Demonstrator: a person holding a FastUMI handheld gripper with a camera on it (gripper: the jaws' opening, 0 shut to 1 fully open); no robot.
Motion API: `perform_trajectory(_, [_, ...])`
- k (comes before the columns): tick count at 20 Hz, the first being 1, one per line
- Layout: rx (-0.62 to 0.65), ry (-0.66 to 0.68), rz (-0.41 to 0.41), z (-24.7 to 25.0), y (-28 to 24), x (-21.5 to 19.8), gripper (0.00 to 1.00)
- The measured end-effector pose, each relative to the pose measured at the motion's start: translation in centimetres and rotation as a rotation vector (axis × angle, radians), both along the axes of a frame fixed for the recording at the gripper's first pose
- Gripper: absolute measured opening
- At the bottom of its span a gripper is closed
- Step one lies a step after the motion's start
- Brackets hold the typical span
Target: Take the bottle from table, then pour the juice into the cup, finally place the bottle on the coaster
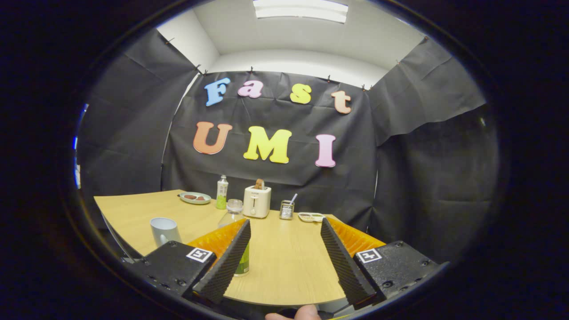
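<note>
Gripper view: my tongs (pixel 284 253) gape wide, gripping nothing.
Bottle (pixel 234 222): stands behind my left finger, partly hidden.
Cup (pixel 164 231): left of bottle.
Grasp: I judge I should shift left, centre the bottle, then close.
Room: bare counter (pixel 284 258) right of bottle; toaster (pixel 257 201) behind it.

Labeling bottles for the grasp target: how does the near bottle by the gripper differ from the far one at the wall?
The near bottle stands just ahead of the open gripper, partly hidden behind one finger; the far bottle stands clear beside the plate. The near bottle's upper body is clear with a wide neck; the far bottle is slimmer and wears a pale label. Both stand upright on the table, green at the bottom.
</note>
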State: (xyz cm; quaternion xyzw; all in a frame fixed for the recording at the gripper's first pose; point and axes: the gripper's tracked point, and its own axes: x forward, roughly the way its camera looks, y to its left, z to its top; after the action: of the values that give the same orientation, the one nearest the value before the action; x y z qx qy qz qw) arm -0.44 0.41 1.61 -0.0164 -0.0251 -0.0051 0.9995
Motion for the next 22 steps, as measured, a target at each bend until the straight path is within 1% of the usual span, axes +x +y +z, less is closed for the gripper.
perform_trajectory(7, [0.042, 0.043, 0.059, -0.9, 1.5, 1.1, 1.00])
perform_trajectory(11, [0.056, 0.046, 0.063, -1.0, 1.9, 1.5, 1.00])
perform_trajectory(13, [0.043, 0.049, 0.062, -1.2, 2.1, 1.8, 1.00])
perform_trajectory(19, [0.064, 0.090, 0.143, -2.3, 4.5, 3.2, 1.00])
perform_trajectory(22, [0.045, 0.094, 0.153, -2.9, 5.2, 3.7, 1.00])
